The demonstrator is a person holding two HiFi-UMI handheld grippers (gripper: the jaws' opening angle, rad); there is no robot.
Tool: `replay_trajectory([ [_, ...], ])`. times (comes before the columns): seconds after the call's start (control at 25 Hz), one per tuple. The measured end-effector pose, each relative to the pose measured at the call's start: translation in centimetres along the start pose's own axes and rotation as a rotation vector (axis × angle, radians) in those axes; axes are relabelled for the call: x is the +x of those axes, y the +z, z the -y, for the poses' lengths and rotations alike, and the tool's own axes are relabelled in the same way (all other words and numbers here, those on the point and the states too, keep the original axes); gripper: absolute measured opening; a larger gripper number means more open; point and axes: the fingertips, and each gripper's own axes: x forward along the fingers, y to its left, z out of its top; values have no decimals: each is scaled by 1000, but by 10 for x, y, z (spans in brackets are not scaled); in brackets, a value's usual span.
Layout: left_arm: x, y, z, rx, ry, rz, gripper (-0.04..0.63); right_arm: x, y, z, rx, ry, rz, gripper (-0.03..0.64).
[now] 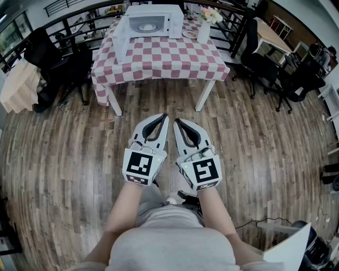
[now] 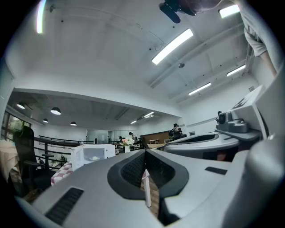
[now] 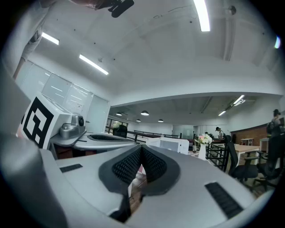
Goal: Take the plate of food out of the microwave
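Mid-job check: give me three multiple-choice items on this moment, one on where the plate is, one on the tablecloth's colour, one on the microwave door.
1. The plate of food is: A on the floor; B inside the microwave; C on a chair.
2. The tablecloth is checked white and: A red; B green; C blue.
3. The microwave door is: A shut; B swung open; C taken off.
Answers: B, it shows in the open cavity; A, red squares cover the cloth; B, it stands out at the microwave's left.
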Motion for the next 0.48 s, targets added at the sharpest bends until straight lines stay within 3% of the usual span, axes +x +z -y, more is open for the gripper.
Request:
replay_trajectory([
  [0.48,54,-1,-63,-3,-17,14,3,78,-3,23,2,-16,20,23],
])
